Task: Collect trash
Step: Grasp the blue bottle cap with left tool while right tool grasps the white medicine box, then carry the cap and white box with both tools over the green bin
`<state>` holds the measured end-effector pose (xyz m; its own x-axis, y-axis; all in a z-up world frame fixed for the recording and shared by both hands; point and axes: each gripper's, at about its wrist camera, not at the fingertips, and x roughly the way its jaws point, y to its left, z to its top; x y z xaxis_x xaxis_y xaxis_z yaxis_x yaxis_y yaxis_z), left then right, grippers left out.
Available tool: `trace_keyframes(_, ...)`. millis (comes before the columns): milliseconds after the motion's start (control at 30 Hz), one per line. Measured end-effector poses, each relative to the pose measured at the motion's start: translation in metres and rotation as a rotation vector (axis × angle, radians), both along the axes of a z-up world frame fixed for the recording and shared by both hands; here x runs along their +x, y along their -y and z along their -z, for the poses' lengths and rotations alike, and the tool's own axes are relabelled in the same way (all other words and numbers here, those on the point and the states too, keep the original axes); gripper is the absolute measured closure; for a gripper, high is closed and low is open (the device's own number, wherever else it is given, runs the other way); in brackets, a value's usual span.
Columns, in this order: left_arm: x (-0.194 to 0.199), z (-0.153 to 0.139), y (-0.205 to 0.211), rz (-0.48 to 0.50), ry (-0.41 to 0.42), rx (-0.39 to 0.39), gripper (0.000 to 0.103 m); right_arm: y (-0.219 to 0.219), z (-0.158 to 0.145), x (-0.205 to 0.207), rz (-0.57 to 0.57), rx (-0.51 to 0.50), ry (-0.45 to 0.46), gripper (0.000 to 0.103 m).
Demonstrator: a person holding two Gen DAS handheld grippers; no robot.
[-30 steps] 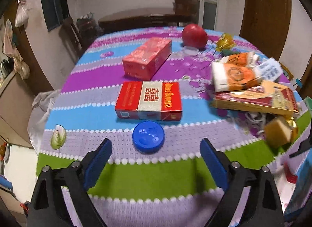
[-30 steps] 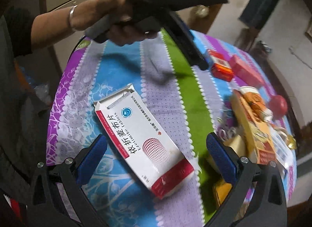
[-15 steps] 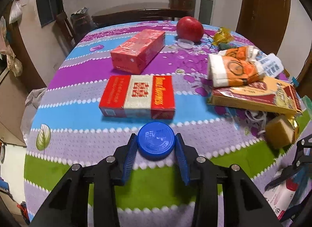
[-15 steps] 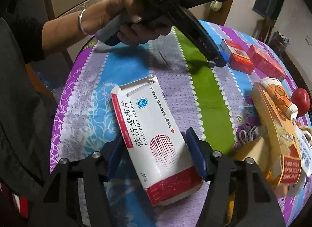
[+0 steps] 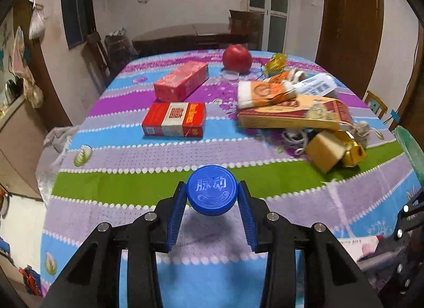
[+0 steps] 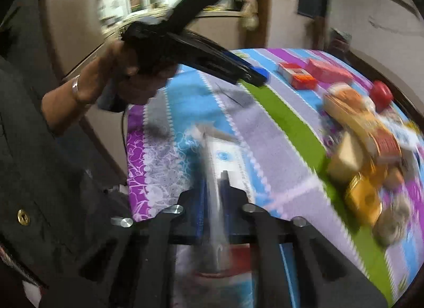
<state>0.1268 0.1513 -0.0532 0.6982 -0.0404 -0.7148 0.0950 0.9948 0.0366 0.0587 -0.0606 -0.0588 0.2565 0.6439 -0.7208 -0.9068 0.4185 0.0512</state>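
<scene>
My left gripper is shut on a blue bottle cap and holds it above the striped tablecloth. The cap also shows in the right wrist view, at the tip of the left gripper. My right gripper is shut on a white medicine box with a red end, squeezed thin between the jaws and tilted on edge; this view is blurred.
On the table lie a red cigarette carton, a red tissue box, a red apple, a long orange box, orange-white packets, a tan box and gold wrappers.
My left gripper closed on the blue cap and lifted it off the cloth, drawing back. My right gripper closed on the medicine box, squeezed it flat and tilted it up.
</scene>
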Motion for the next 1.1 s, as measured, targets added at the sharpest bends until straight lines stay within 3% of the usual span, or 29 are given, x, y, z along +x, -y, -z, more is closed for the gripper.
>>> trace_keyframes(167, -0.015, -0.013, 0.017, 0.009, 0.041, 0.036, 0.062, 0.008, 0.002, -0.007, 0.062, -0.01, 0.03, 0.093)
trace_keyframes(333, -0.02, -0.024, 0.026, 0.021, 0.06, 0.022, 0.062, 0.015, -0.008, -0.01, 0.101, 0.041, 0.046, 0.096)
trace_keyframes(600, -0.022, -0.046, 0.058, 0.068, 0.098, 0.007, 0.062, 0.062, -0.046, -0.022, 0.288, 0.145, 0.127, 0.096)
trace_keyframes(800, -0.014, -0.059, 0.114, 0.172, 0.116, 0.003, 0.062, 0.121, -0.082, -0.022, 0.497, 0.193, 0.224, 0.096)
trace_keyframes(1100, -0.001, -0.076, 0.234, 0.365, 0.144, 0.02, 0.062, 0.215, -0.104, -0.018, 0.776, 0.154, 0.292, 0.096)
